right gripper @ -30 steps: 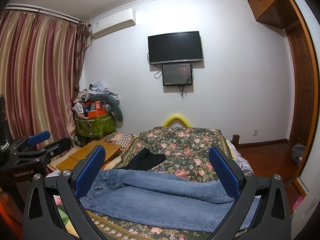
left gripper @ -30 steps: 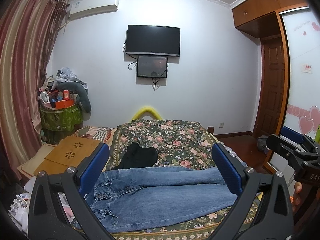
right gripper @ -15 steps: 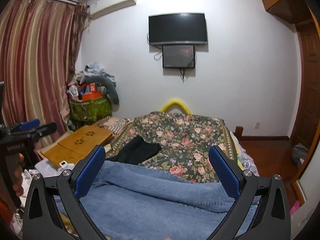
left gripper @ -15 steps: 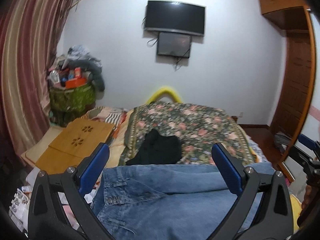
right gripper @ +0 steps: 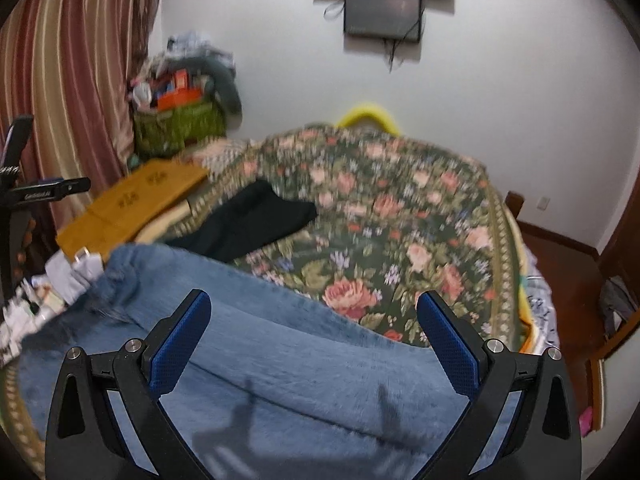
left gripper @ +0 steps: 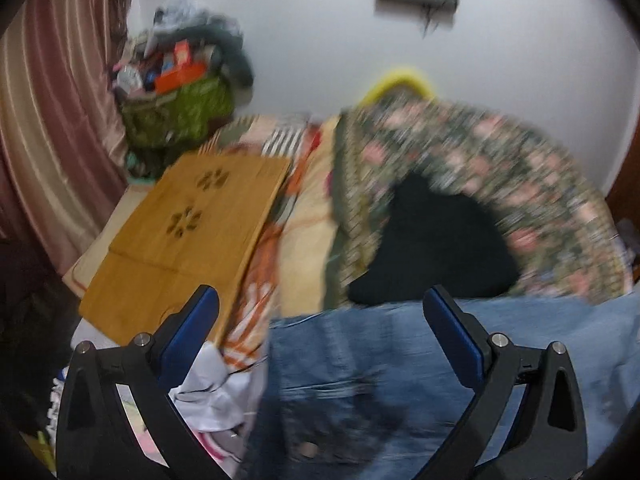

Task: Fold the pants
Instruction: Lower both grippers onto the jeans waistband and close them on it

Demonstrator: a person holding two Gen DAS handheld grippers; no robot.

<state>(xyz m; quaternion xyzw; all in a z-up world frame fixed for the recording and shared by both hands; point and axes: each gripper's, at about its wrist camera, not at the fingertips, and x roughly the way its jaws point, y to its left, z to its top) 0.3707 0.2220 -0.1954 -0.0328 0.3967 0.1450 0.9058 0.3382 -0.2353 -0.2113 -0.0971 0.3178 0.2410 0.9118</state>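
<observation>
I have both grippers spread wide with nothing between their blue pads: the left gripper (left gripper: 320, 320) hangs over the waist end of the jeans (left gripper: 380, 380), and the right gripper (right gripper: 314, 316) hangs over the legs of the jeans (right gripper: 280, 368). The jeans lie flat across the near end of the floral bedspread (right gripper: 400, 208), just in front of a black garment (right gripper: 248, 220). A wooden board (left gripper: 188, 232) lies to the left of the bed, and my left view is blurred.
</observation>
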